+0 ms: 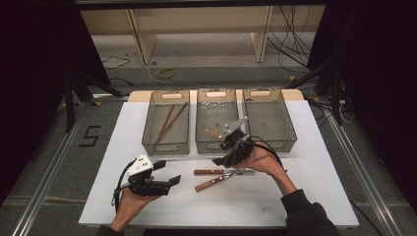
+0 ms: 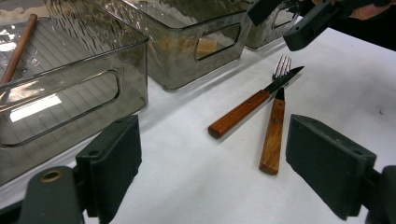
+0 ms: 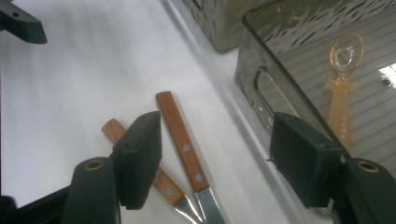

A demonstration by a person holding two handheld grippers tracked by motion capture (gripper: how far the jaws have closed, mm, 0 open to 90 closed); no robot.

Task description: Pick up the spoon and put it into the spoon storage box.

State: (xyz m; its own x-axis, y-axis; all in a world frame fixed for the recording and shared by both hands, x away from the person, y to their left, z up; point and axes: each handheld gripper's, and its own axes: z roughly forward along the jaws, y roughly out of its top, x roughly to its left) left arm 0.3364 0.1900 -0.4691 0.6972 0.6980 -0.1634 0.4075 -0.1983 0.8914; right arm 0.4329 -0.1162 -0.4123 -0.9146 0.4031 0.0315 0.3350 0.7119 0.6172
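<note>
A wooden-handled knife (image 1: 209,172) and a wooden-handled fork (image 1: 207,185) lie on the white table (image 1: 147,201), their metal ends crossing. In the left gripper view the knife (image 2: 240,113) lies over the fork (image 2: 273,135). My right gripper (image 1: 223,153) hovers open just above those metal ends; its own view puts the knife handle (image 3: 180,135) and fork handle (image 3: 166,186) between its jaws (image 3: 222,158). My left gripper (image 1: 167,172) is open and empty, left of the handles and pointing at them (image 2: 219,163).
Three smoky clear bins stand in a row at the back. The left bin (image 1: 166,142) holds two brown chopsticks (image 1: 167,123). An amber spoon (image 3: 343,88) lies in the middle bin (image 1: 216,145). The right bin (image 1: 269,93) looks empty. The front of the table is bare.
</note>
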